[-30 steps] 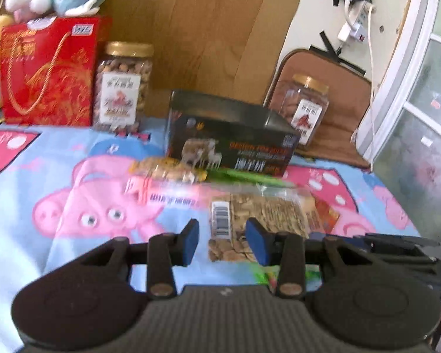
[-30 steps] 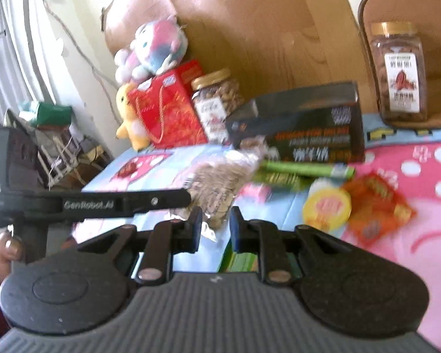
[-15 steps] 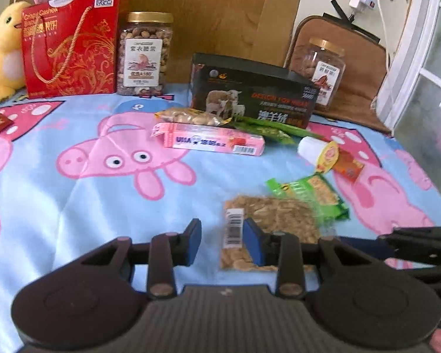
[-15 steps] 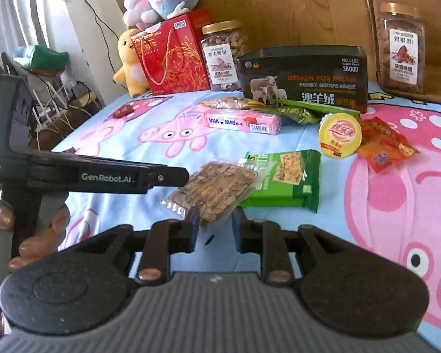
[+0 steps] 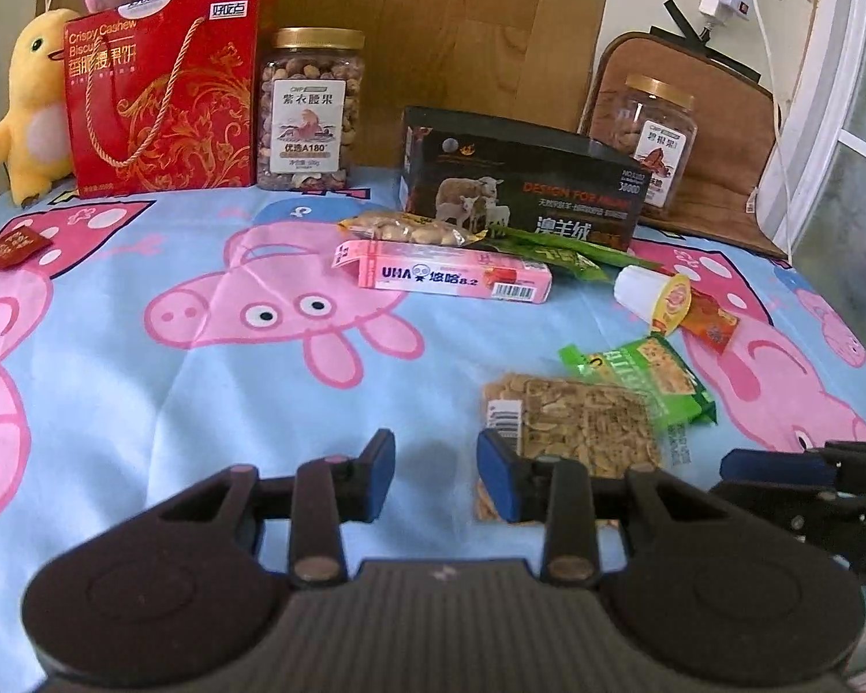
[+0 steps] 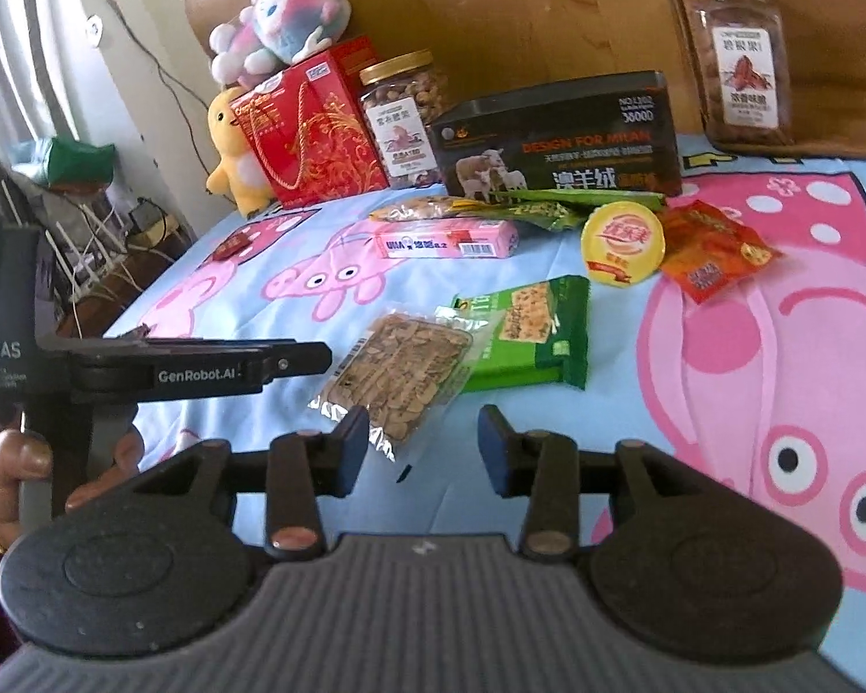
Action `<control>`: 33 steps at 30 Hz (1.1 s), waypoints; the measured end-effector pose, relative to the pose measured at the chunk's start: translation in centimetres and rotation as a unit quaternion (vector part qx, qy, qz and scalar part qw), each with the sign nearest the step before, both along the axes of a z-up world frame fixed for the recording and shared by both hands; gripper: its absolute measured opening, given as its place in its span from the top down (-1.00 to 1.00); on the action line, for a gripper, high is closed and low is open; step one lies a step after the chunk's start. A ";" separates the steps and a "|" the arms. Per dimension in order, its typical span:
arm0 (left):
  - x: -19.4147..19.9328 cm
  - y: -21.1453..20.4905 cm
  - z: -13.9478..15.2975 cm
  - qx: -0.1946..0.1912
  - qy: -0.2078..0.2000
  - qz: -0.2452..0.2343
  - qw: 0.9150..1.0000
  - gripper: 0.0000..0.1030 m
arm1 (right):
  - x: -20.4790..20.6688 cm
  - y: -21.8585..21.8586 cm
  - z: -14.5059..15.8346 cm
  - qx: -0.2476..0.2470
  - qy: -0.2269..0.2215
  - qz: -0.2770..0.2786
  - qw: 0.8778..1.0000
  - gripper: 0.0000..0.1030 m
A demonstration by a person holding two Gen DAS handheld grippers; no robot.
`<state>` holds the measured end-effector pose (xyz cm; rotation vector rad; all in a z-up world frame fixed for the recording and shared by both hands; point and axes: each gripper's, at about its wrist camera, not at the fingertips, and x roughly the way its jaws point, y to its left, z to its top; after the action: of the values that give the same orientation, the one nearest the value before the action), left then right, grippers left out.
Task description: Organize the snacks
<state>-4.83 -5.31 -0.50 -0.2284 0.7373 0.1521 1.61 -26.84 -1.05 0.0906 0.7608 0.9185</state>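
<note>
Nearest you, both claws were released and empty: your right gripper (image 6: 423, 442) had its jaws spread wide just short of the clear seed-crisp packet (image 6: 401, 372), and your left gripper (image 5: 436, 476) sat open with that same packet (image 5: 571, 433) just off its right finger.

I'm using that packet as the landmark. It lay flat on the pig-print sheet (image 5: 144, 404), its far corner overlapping the green cracker pack (image 6: 528, 332). So I'd guess those two were already grouped, and the rest wasn't sorted yet.

Beyond the packet you had the yellow-lidded jelly cup (image 6: 623, 242) tipped on its side, touching the orange sachet (image 6: 713, 251). Farther back and a bit left was the pink UHA candy box (image 6: 447, 242), with a bag of nuts (image 5: 407, 228) and green wrappers (image 5: 554, 251) crammed behind it against the black sheep-print box (image 6: 560, 141). A small red packet (image 5: 17, 245) sat well off to the far left, alone.

At the very back were two nut jars (image 5: 312, 110) (image 6: 742, 58), the red cashew biscuit gift bag (image 5: 164, 92) and a yellow plush duck (image 5: 29, 110).

Nothing blocked the near stuff, though that back cluster looked tight to dig into.
</note>
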 end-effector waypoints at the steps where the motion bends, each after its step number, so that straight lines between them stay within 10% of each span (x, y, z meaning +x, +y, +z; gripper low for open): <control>1: 0.0 0.1 -0.1 0.000 0.001 0.000 1.000 0.39 | 0.0 0.0 0.0 0.002 0.003 -0.001 1.000 0.14; 33: 0.0 3.5 -1.0 -0.152 -0.014 -0.039 0.988 0.28 | 1.6 -1.4 -1.3 0.053 0.089 -0.029 0.994 0.13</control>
<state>-4.88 -1.82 -1.46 -0.4908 0.7397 -0.0383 3.18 -28.28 -2.38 0.2893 0.8694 0.9026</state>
